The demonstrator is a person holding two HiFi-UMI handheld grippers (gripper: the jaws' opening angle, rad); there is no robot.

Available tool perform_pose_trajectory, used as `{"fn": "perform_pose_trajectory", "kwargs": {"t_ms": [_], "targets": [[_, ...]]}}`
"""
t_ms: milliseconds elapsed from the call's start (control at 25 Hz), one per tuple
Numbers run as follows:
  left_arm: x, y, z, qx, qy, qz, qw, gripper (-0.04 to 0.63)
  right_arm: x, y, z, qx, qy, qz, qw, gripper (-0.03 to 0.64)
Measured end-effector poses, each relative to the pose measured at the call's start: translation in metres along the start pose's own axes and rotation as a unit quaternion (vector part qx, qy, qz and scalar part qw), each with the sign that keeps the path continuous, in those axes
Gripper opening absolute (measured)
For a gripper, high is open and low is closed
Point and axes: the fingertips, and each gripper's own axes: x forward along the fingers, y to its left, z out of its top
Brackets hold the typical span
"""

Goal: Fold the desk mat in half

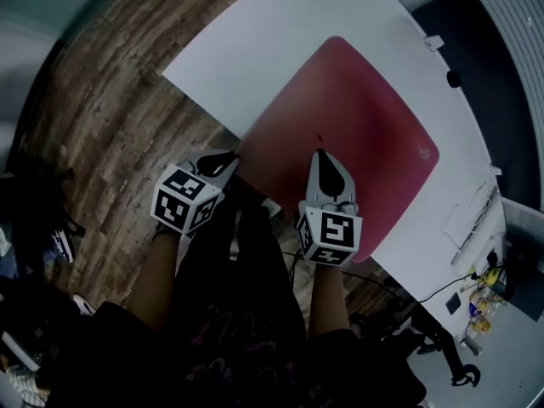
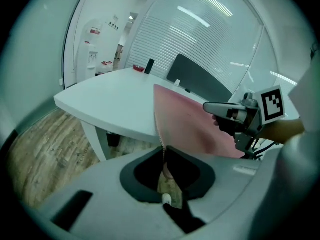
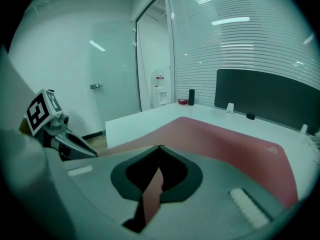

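A red desk mat (image 1: 357, 134) lies on the white table (image 1: 255, 49); its near edge hangs past the table's front edge. My left gripper (image 1: 228, 161) sits at the mat's near left corner. In the left gripper view its jaws (image 2: 163, 149) are pinched on the thin edge of the mat (image 2: 185, 119). My right gripper (image 1: 320, 154) is further right along the same near edge. In the right gripper view (image 3: 160, 148) it is shut on the mat (image 3: 225, 139), which curves up into the jaws. Each gripper shows in the other's view: the right one (image 2: 210, 106), the left one (image 3: 87, 153).
A dark partition (image 1: 476, 49) runs behind the table's far edge, with a small black object (image 1: 454, 79) and a white card (image 1: 433, 42) in front of it. Cables and small clutter (image 1: 480, 300) lie at the right. Wooden floor (image 1: 102, 100) is to the left.
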Motion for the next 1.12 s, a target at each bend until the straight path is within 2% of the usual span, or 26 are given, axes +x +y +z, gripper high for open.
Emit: {"fn": "perform_pose_trajectory", "kwargs": {"t_ms": [320, 640, 920, 1120], "targets": [[-0.019, -0.029, 0.024, 0.054, -0.003, 0.008, 0.9985, 0.02, -0.029, -0.019, 0.015, 0.023, -0.035, -0.02, 0.999, 0.008], [-0.01, -0.092, 0.066, 0.117, -0.014, -0.026, 0.9927, 0.021, -0.075, -0.067, 0.019, 0.067, -0.072, -0.069, 0.993, 0.008], [0.032, -0.171, 0.086, 0.192, 0.002, -0.08, 0.978, 0.021, -0.134, -0.13, -0.002, 0.108, -0.09, -0.142, 0.98, 0.008], [0.065, -0.226, 0.08, 0.242, 0.036, -0.123, 0.9617, 0.021, -0.181, -0.176, -0.032, 0.139, -0.091, -0.202, 0.965, 0.008]]}}
